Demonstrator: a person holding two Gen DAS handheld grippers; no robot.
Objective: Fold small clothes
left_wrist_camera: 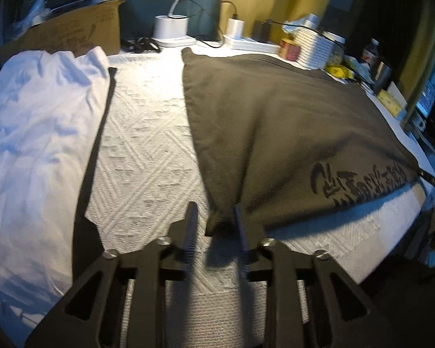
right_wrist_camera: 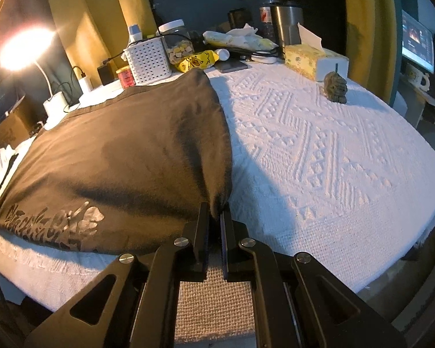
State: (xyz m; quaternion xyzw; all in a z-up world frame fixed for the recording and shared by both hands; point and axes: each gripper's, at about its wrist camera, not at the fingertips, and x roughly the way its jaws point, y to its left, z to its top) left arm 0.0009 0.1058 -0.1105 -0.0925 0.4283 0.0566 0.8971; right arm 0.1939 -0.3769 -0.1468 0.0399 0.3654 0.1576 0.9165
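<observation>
two grippers at the near corners of a dark garment

the dark brown-grey cloth garment with black printed lettering [left_wrist_camera: 290,133] lies spread over the white woven tablecloth with a raised diamond pattern [left_wrist_camera: 148,145], its near edge raised off the cloth. in the left wrist view, the black two-finger left gripper [left_wrist_camera: 214,217] has its fingers set apart, with the garment's near left corner hanging in the gap between them; whether the pads press the fabric cannot be told. in the right wrist view, the black two-finger right gripper [right_wrist_camera: 215,214] has its fingers drawn close together and pinches the garment's near right corner, the fabric rising in a ridge from the grip toward the far corner. the printed lettering runs along the near edge between the two grippers.

a crumpled white cloth garment [left_wrist_camera: 34,133] lies on the left part of the table, apart from the dark one, with a strip of bare tablecloth between them. behind the dark garment stand a white perforated plastic basket [right_wrist_camera: 148,59], a small red tin [right_wrist_camera: 126,77] and a white desk lamp with a bright round head [right_wrist_camera: 23,49]. on the right side rest a yellow tissue box [right_wrist_camera: 313,59] and a small dark lumpy figure [right_wrist_camera: 335,87].
</observation>
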